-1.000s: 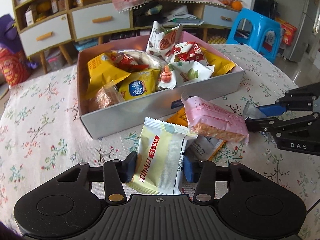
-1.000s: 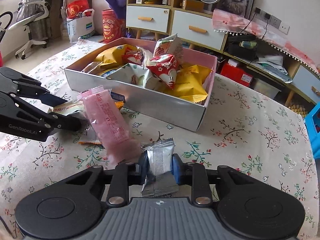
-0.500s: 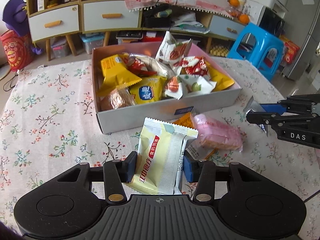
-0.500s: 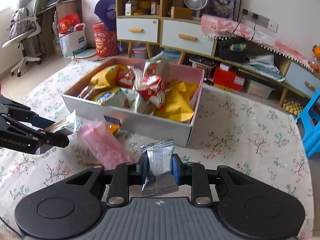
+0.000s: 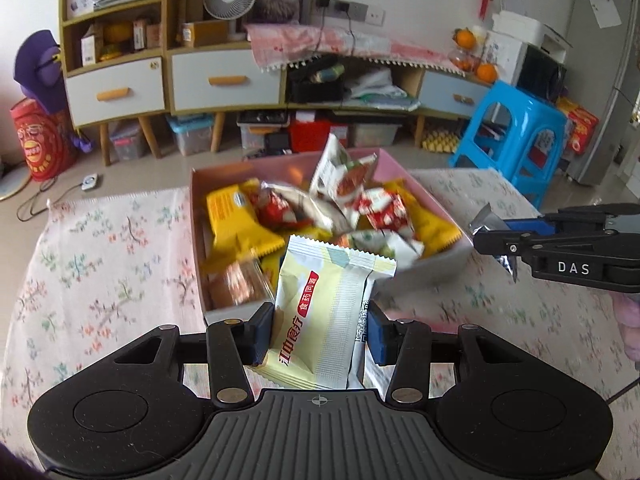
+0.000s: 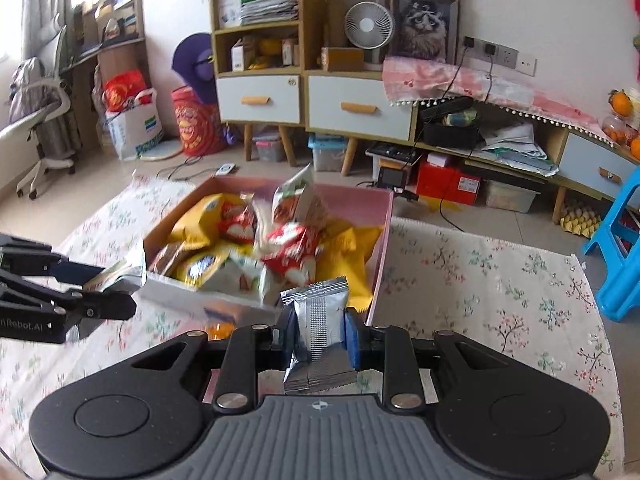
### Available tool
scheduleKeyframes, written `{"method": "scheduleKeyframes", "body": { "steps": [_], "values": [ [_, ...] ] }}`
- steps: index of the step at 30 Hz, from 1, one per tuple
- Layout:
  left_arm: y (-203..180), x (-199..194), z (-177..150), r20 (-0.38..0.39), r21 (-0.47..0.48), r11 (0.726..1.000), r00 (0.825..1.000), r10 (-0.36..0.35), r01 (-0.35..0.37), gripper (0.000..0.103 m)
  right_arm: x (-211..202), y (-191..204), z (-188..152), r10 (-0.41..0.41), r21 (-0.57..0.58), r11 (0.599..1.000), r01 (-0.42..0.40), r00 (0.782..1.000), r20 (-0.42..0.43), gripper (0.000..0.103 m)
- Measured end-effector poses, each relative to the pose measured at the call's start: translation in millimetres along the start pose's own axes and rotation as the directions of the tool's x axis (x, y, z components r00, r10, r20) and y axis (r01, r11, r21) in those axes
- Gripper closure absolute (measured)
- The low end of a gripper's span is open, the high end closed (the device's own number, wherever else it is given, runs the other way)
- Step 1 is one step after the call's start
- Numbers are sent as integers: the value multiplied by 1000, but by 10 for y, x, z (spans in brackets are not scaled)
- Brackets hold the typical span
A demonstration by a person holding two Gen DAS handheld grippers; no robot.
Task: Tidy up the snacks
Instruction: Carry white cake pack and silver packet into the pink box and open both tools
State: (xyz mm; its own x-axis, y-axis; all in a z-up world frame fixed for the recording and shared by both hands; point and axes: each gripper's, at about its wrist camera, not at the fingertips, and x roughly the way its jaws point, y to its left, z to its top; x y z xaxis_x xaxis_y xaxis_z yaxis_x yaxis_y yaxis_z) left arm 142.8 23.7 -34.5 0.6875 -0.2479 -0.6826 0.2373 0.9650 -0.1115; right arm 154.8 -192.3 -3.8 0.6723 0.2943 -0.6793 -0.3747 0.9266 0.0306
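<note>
My left gripper [image 5: 320,334] is shut on a pale yellow snack packet [image 5: 324,316] and holds it raised in front of the near wall of the snack box [image 5: 436,262]. The box is pink inside, grey outside, and full of yellow, red and white snack packets. My right gripper [image 6: 318,334] is shut on a silver foil packet [image 6: 316,332], raised near the box's [image 6: 382,248] right front corner. The right gripper shows in the left wrist view [image 5: 496,234] at the right. The left gripper shows in the right wrist view [image 6: 116,288] at the left.
The box sits on a table with a floral cloth [image 5: 104,248]. A pink packet [image 5: 630,320] lies at the right edge of the left wrist view. An orange packet [image 6: 218,328] lies in front of the box. A blue stool [image 5: 516,132] and wooden cabinets [image 6: 304,104] stand behind.
Both grippers have risen and drawn back with their packets still held. The pink packet that hung off the right gripper a second ago dropped to the table.
</note>
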Motion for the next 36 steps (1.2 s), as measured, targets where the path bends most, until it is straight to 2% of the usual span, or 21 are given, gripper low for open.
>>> {"method": "scheduleKeyframes", "body": {
  "steps": [11,25,28,30,32,36],
  "values": [
    [160,293,73,74,-78,995,995,69,-63,59,265,-214,168,1,191,982,-5,1000,21,90],
    [68,435,38,158,-64,995,983,92,-82,59,463,-161,150,4,235,972,-12,999,35,89],
    [81,438,24,176,-58,996,982,74,-65,57,494,-173,141,3,257,966,-13,999,39,88],
    [62,457,13,171,-43,996,982,83,-76,53,490,-173,135,-6,265,964,-7,999,50,80],
    [47,458,-6,168,-31,996,981,92,-89,45,477,-183,136,-9,275,961,-5,999,51,57],
    [29,443,-6,157,-17,997,984,80,-79,34,448,-202,142,-1,280,960,-13,999,49,50]
  ]
}}
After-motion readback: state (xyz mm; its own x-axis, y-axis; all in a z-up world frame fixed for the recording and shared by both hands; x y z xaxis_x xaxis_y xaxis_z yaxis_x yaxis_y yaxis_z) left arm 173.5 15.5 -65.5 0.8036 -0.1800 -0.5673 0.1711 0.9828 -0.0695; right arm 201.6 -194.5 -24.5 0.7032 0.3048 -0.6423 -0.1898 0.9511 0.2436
